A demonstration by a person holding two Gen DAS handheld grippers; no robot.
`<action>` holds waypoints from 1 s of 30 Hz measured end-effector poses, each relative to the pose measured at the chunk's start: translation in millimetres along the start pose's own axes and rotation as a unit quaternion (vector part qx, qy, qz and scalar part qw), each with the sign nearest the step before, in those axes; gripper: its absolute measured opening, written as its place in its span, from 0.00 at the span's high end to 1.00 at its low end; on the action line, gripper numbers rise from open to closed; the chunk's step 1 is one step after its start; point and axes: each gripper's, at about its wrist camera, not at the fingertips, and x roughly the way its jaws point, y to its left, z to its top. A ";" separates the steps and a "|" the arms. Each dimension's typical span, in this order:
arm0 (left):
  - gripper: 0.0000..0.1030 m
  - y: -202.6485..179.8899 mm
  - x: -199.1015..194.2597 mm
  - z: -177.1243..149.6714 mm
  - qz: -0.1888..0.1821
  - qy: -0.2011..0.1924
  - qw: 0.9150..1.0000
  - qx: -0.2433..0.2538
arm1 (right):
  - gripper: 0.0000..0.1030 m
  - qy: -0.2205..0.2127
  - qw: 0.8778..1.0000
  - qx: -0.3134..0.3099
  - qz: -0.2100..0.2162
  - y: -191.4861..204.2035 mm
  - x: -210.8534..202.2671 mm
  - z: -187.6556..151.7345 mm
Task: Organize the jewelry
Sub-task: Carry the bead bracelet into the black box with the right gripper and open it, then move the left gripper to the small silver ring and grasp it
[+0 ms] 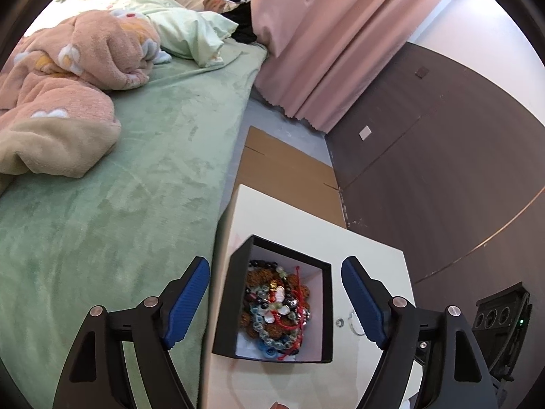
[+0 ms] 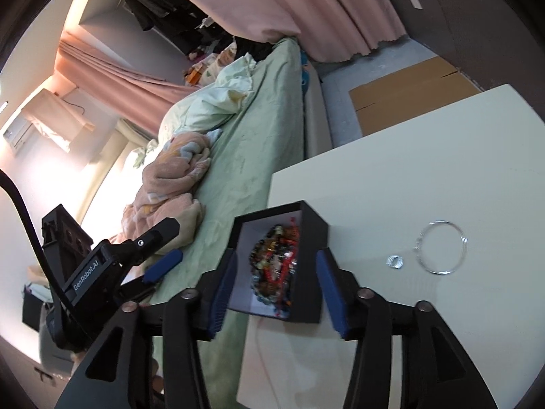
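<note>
A black open box (image 1: 325, 310) with a white inside stands on the white table (image 1: 299, 218) near its left edge. It holds a heap of bead bracelets (image 1: 277, 306). My left gripper (image 1: 276, 301) is open, its blue pads wide on either side of the box, above it. In the right wrist view my right gripper (image 2: 274, 284) has its pads against both sides of the box (image 2: 313, 238) and is shut on it. A thin silver bangle (image 2: 441, 252) and a small silver ring (image 2: 395, 260) lie on the table to the box's right. The ring (image 1: 339, 322) also shows in the left view.
A bed with a green sheet (image 1: 136, 204) lies left of the table, with a pink blanket (image 1: 68, 102) and a pillow on it. Flat cardboard (image 1: 289, 167) lies on the floor beyond the table. Pink curtains (image 1: 323, 34) and a dark cabinet (image 1: 442, 153) stand behind.
</note>
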 end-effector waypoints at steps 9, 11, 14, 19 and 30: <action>0.22 -27.6 -2.2 -17.8 -0.002 0.000 0.999 0.041 | 0.41 -0.014 0.999 0.003 -0.052 -20.4 -34.3 -2.7; 0.22 -34.2 -0.5 -22.7 -0.001 0.004 0.999 0.052 | 0.30 -0.020 0.998 0.009 -0.061 -26.3 -43.9 -2.5; 0.22 -44.9 3.1 -31.1 -0.002 0.010 0.998 0.067 | 0.23 -0.037 0.997 0.019 -0.072 -34.8 -59.6 -1.7; 0.22 -61.6 6.4 -42.7 0.004 0.004 0.996 0.089 | 0.15 -0.051 0.994 0.050 -0.079 -53.9 -80.9 -0.5; 0.13 -94.9 22.9 -65.3 -0.012 0.027 0.991 0.127 | 0.10 -0.061 0.989 0.091 -0.099 -87.5 -111.7 -2.7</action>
